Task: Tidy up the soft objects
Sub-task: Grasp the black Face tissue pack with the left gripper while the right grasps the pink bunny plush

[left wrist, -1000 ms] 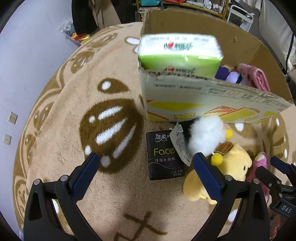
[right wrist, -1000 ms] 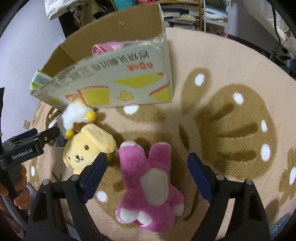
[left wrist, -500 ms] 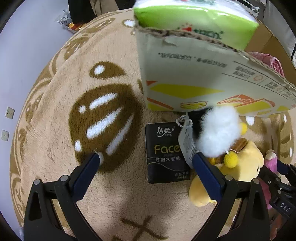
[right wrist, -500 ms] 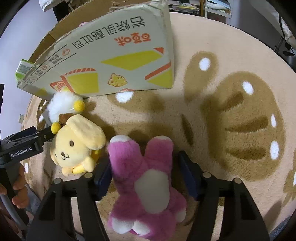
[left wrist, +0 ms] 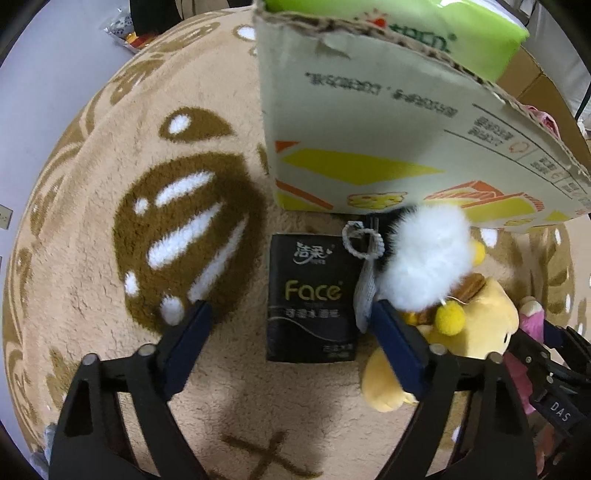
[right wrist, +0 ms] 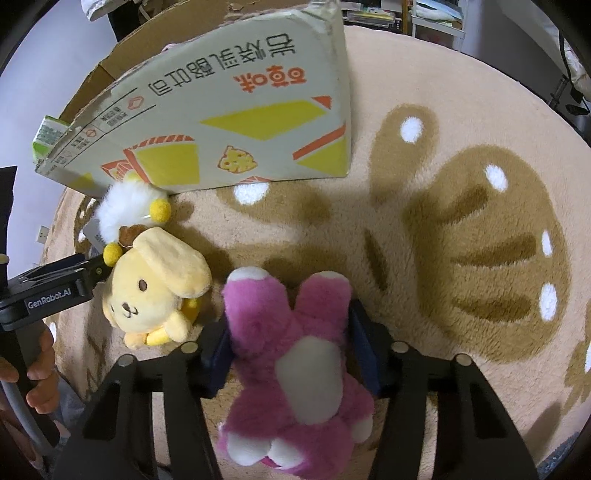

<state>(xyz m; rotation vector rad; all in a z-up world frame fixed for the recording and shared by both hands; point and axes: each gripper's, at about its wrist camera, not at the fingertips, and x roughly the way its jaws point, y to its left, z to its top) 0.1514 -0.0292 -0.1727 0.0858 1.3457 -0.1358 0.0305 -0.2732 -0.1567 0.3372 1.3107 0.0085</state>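
My right gripper [right wrist: 291,345] is shut on a pink plush bear [right wrist: 291,354] lying on the rug, its fingers pressed against the bear's sides. A yellow plush dog [right wrist: 155,291] lies left of it; it also shows in the left wrist view [left wrist: 469,332]. A white fluffy toy [left wrist: 424,254] with yellow pompoms lies by the cardboard box [left wrist: 388,122]. My left gripper [left wrist: 291,343] is open, low over a black tissue pack [left wrist: 312,295] that lies between its fingers. A green tissue pack [left wrist: 424,26] rests in the box.
The cardboard box [right wrist: 229,110] stands on a round beige rug [left wrist: 147,221] with brown paw prints. A pink cloth [left wrist: 539,114] lies inside the box. Grey floor and a small wrapped item [left wrist: 125,29] lie beyond the rug's far edge.
My right gripper has come down around the pink bear and closed on it. My left gripper has dropped lower and closer to the black tissue pack, staying open.
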